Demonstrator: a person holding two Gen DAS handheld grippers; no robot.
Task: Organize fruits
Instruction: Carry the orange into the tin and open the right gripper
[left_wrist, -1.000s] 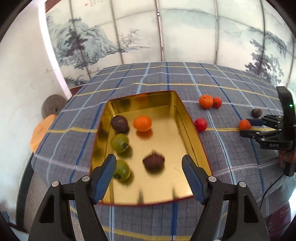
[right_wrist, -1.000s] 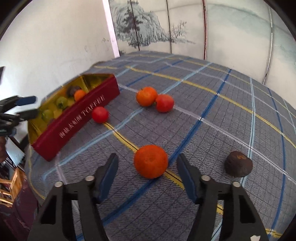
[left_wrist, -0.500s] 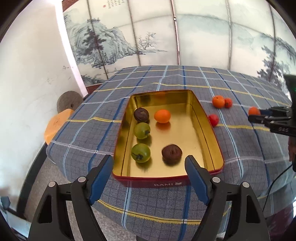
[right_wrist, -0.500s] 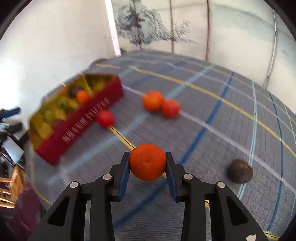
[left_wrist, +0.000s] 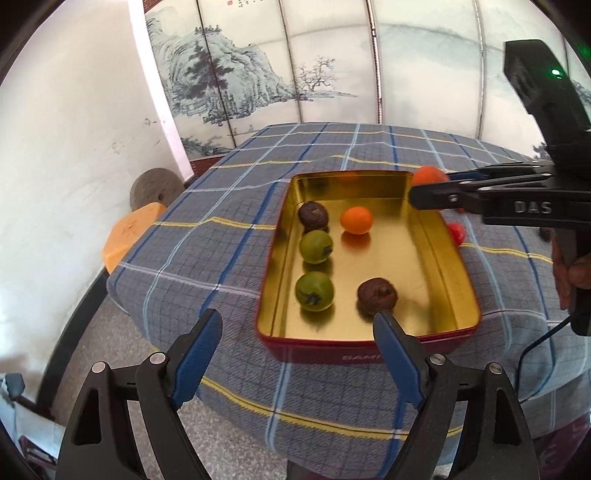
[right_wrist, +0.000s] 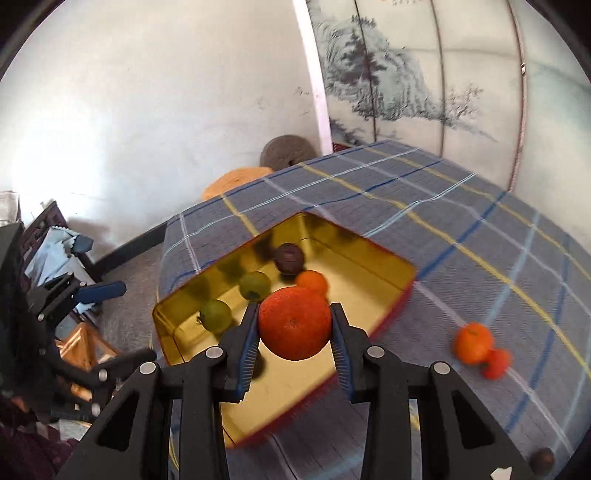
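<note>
The right gripper (right_wrist: 294, 324), clamped on an orange (right_wrist: 294, 323), hovers over the gold tin (right_wrist: 369, 254); lowering before release should prevent rolling. The left gripper (left_wrist: 297, 345) waits nearby, jaws apart and empty, having just opened wider.

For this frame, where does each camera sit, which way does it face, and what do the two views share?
Left wrist: on the left gripper, open and empty, facing down at the gold tin; the right gripper enters from the right, with a hand.
Right wrist: on the right gripper, shut on an orange over the tin; left gripper at left.
Shared: tin, its fruits, plaid tablecloth.
</note>
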